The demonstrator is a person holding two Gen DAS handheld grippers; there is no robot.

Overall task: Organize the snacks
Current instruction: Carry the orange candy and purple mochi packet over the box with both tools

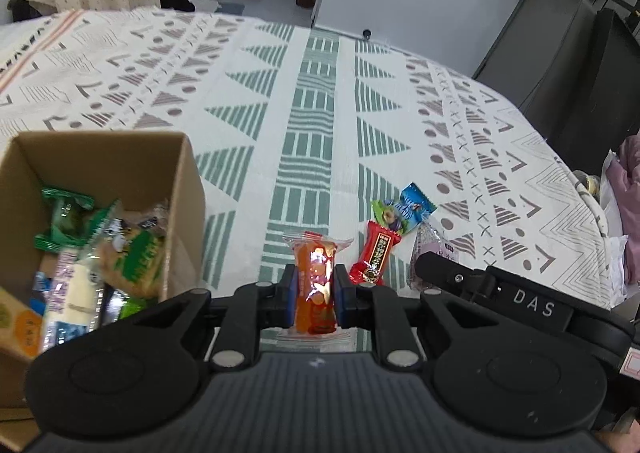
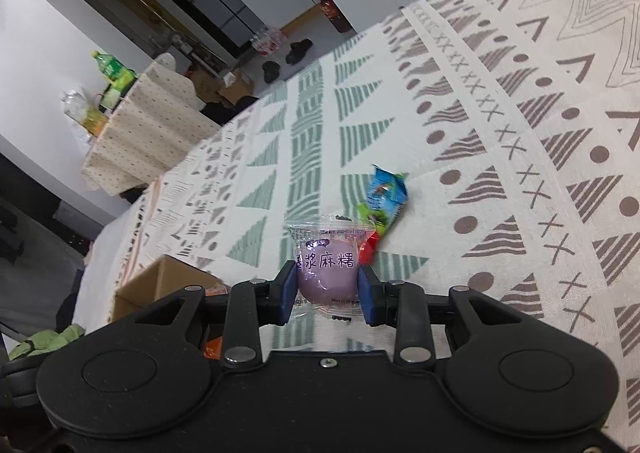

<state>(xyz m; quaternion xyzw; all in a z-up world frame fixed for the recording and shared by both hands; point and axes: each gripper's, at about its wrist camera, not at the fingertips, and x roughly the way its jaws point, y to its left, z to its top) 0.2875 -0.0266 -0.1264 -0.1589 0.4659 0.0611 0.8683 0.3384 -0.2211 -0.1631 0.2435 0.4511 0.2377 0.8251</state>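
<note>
My left gripper [image 1: 314, 293] is shut on an orange snack packet [image 1: 316, 281], held just above the patterned cloth. To its left stands an open cardboard box [image 1: 182, 189] holding several snack packets [image 1: 100, 253]. To the right lie a red packet [image 1: 374, 257] and a blue-green packet [image 1: 404, 209]. My right gripper [image 2: 327, 293] is shut on a clear packet with a purple mochi ball [image 2: 326, 269]; it also shows in the left wrist view [image 1: 424, 249] beside the right gripper's arm. In the right wrist view the blue-green packet [image 2: 384, 197] and a bit of the red packet [image 2: 367, 249] lie just beyond it.
The table is covered by a patterned cloth [image 1: 312, 113]. Its right edge drops off near a dark chair [image 1: 580, 93]. The box corner [image 2: 160, 285] shows in the right wrist view at lower left. A second covered table [image 2: 152, 125] with bottles stands beyond.
</note>
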